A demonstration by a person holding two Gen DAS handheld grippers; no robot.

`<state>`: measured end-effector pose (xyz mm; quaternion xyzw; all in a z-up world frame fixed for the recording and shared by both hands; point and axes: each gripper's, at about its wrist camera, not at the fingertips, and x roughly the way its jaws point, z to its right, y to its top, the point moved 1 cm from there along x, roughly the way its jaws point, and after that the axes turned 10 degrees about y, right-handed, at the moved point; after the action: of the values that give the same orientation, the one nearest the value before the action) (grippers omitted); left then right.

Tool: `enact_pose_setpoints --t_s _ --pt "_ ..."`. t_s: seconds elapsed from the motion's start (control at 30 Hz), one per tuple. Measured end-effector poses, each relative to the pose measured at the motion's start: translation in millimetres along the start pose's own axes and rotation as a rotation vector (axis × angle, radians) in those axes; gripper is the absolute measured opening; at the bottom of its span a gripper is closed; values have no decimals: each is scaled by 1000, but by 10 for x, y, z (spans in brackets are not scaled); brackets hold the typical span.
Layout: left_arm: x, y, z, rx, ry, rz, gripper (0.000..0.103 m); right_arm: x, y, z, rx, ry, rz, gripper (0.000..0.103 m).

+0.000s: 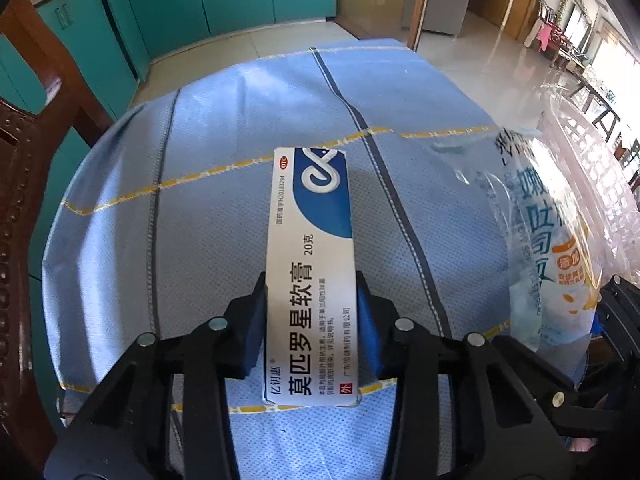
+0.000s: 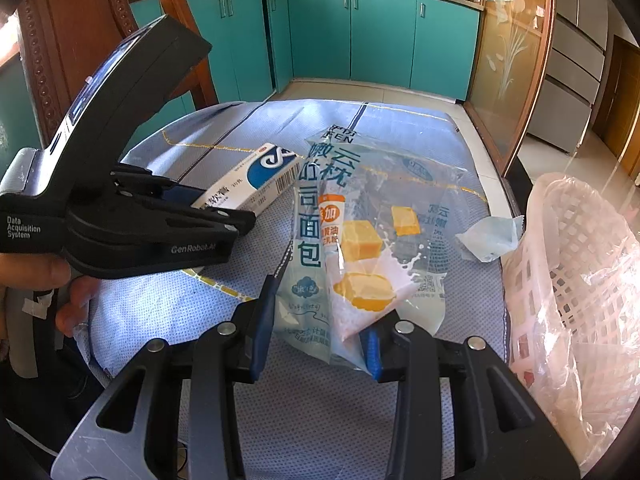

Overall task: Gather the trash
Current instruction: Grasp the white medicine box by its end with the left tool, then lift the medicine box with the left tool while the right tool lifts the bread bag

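- Teal kitchen cabinets (image 2: 352, 36) behind; blue tablecloth (image 1: 208, 208) with yellow and dark stripes covers the table.
- White lattice basket (image 2: 576, 264) at the table's right edge, lined with clear plastic; contents cannot be made out.
- Left gripper (image 1: 311, 312), level over the cloth: jaws pinching a white and blue ointment box (image 1: 310, 280) by its long sides, the box sticking out forward, clear of the cloth.
- Right gripper (image 2: 318, 320), just beside the left: jaws closed on the lower end of a clear bread bag (image 2: 352, 232), which stands up toward the camera.
- Small crumpled blue wrapper (image 2: 490, 238) on the cloth, beside the basket.
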<state>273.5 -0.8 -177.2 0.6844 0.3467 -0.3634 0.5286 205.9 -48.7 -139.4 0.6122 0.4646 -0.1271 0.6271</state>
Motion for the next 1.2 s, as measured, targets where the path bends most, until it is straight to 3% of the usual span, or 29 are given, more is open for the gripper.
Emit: enact_pose_setpoints --t_s 0.7,0.93,1.07,1.2 --pt "-691 132 -260 -118 102 312 41 -126 -55 -58 -24 -21 66 38" --pt "-975 177 -331 -158 44 422 41 -692 39 167 11 -104 289 38" --pt "-1155 231 -223 -150 -58 454 41 -1149 -44 492 91 -195 426 38" --pt "-1257 290 -12 -124 -129 489 41 -1479 -211 830 168 -276 497 38"
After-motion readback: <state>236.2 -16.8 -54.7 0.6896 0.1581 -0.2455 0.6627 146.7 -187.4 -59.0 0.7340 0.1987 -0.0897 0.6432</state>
